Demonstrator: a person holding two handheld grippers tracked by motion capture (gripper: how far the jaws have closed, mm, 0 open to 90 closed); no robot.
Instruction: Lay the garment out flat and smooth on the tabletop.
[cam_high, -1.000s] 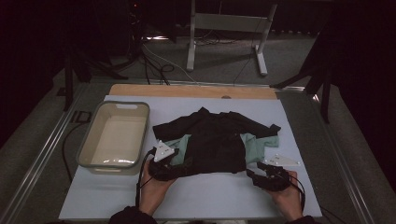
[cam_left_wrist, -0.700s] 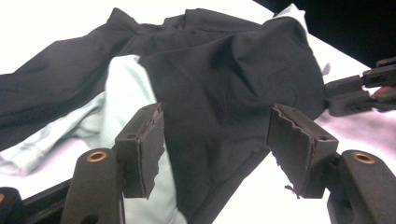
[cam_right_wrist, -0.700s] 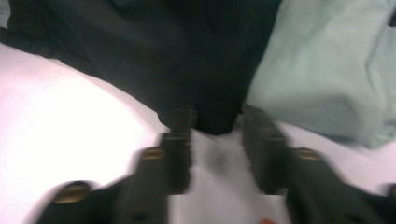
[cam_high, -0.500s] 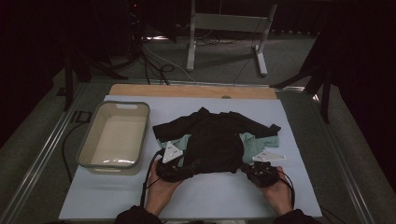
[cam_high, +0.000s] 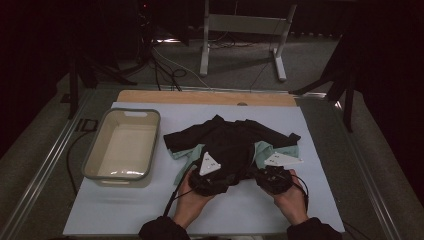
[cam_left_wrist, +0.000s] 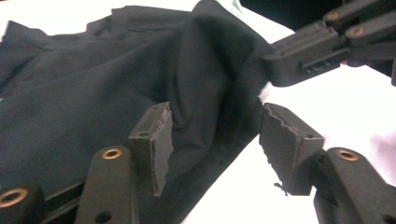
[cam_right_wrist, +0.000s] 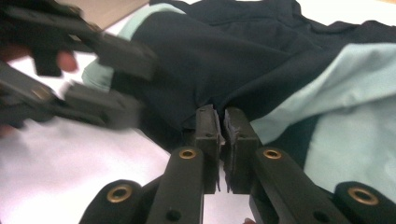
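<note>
A black shirt (cam_high: 230, 142) lies spread on the white table, over a mint green garment (cam_high: 192, 152) that sticks out at both sides. My left gripper (cam_high: 222, 180) is at the shirt's near hem. In the left gripper view it (cam_left_wrist: 212, 126) stands open around a raised fold of the black shirt (cam_left_wrist: 93, 93). My right gripper (cam_high: 257, 176) is at the hem just to the right. It (cam_right_wrist: 220, 114) is shut on the edge of the black shirt (cam_right_wrist: 224, 56), with mint cloth (cam_right_wrist: 345, 98) beside it. The two grippers are close together.
A beige plastic bin (cam_high: 125, 145) stands on the left part of the table (cam_high: 320, 145). A wooden strip (cam_high: 205, 97) runs along the far edge. Cables and a metal stand (cam_high: 240, 30) are on the floor beyond.
Both hands have moved inward along the shirt's near hem. The left gripper has shifted right and the right gripper slightly left, so they now sit near each other.
</note>
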